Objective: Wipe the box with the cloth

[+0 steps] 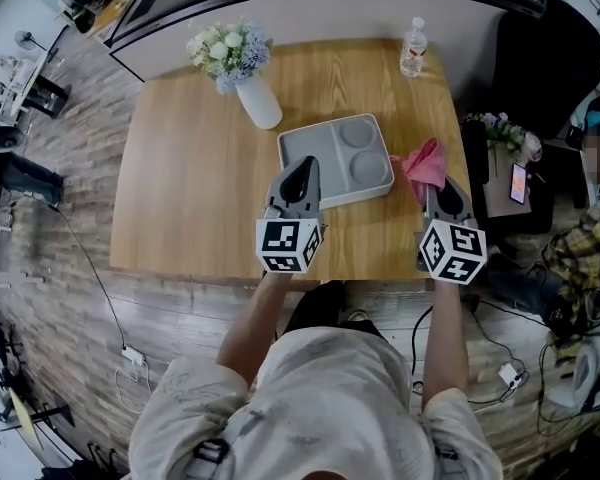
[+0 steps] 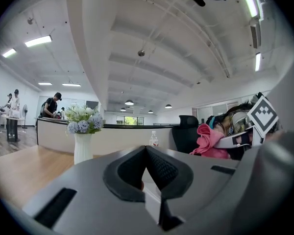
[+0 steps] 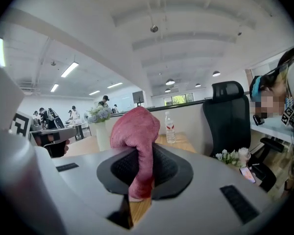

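The box is a shallow grey tray (image 1: pixel 315 148) with two round wells, lying in the middle of the wooden table (image 1: pixel 190 178). My left gripper (image 1: pixel 302 168) hovers over the tray's near left corner, its jaws shut with nothing between them (image 2: pixel 146 153); the tray is hidden in the left gripper view. The pink cloth (image 1: pixel 426 163) hangs bunched just right of the tray, off its surface. My right gripper (image 1: pixel 432 190) is shut on the cloth (image 3: pixel 134 129), which rises from the jaws (image 3: pixel 139 173) as a folded hump.
A white vase of flowers (image 1: pixel 250 83) stands behind the tray on the left, and a water bottle (image 1: pixel 413 48) at the far right corner. A black chair (image 1: pixel 540 58), a low side table with a phone (image 1: pixel 518 181) and a seated person are right of the table.
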A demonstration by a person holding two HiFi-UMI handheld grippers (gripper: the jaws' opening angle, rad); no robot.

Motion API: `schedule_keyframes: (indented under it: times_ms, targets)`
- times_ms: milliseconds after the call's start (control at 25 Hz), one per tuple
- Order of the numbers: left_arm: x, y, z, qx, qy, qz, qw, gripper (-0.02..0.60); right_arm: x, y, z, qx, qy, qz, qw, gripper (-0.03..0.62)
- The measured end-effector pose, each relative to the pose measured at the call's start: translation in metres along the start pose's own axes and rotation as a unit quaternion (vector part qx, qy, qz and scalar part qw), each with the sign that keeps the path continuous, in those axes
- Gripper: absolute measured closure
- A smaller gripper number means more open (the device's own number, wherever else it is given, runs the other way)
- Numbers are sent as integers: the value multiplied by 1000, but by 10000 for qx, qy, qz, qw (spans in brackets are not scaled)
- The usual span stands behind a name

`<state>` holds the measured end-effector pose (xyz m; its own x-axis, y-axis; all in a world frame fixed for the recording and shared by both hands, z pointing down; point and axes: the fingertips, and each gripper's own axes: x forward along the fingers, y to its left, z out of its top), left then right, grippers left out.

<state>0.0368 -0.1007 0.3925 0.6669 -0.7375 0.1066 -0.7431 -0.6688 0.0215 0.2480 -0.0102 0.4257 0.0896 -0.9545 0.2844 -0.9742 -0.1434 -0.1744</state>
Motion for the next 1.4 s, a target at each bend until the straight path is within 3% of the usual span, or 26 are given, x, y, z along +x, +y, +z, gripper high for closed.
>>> schedule_keyframes:
  times_ms: [280,440,680,1400]
  targets:
    - [-16,-21,17,238,-404,13,9989,572,-40,0,40,-295,-1225,-69,9920,531]
    - [-24,-24,27,295,-663,58,9973,572,-54,-3,54,-431,-1626,-205,9855,531]
    - [-29,-29,37,361,-952,93,9948,571,-61,-9,57,-486,-1687,-236,9842,531]
    - [-32,-29,42,350,-1037,91,9939,572,-69,-10,55,-525,-1682,-298,9839,530]
